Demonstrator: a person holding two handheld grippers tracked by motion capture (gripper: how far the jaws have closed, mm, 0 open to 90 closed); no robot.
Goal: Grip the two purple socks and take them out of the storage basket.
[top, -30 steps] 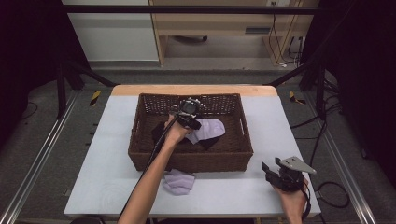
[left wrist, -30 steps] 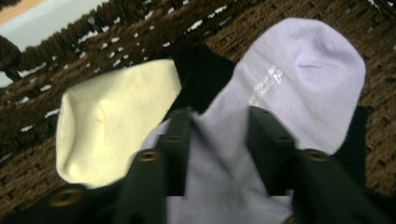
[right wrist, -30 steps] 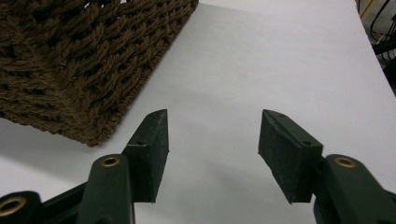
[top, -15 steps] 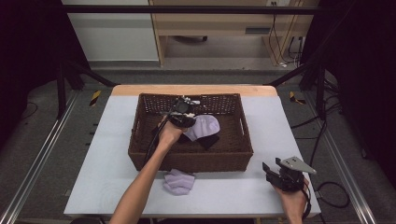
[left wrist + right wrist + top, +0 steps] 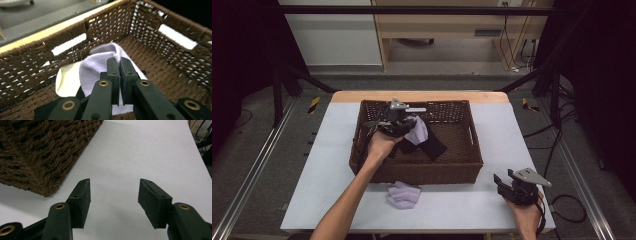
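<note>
Left gripper (image 5: 119, 67) fingers clenched on the lavender sock (image 5: 100, 66), held over the wicker basket (image 5: 462, 170) interior. Right gripper (image 5: 113, 200) released, idle above the table (image 5: 140, 157). Risk: thin pinch (just a fold), so the sock may slip out mid-move.

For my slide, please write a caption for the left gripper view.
Left gripper shut on a lilac cloth inside the brown wicker basket.

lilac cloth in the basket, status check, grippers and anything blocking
Left gripper shut on lilac cloth over wicker basket. Right gripper open, idle on table. Black cloth underneath, second lilac piece outside. Nothing blocking.
</note>
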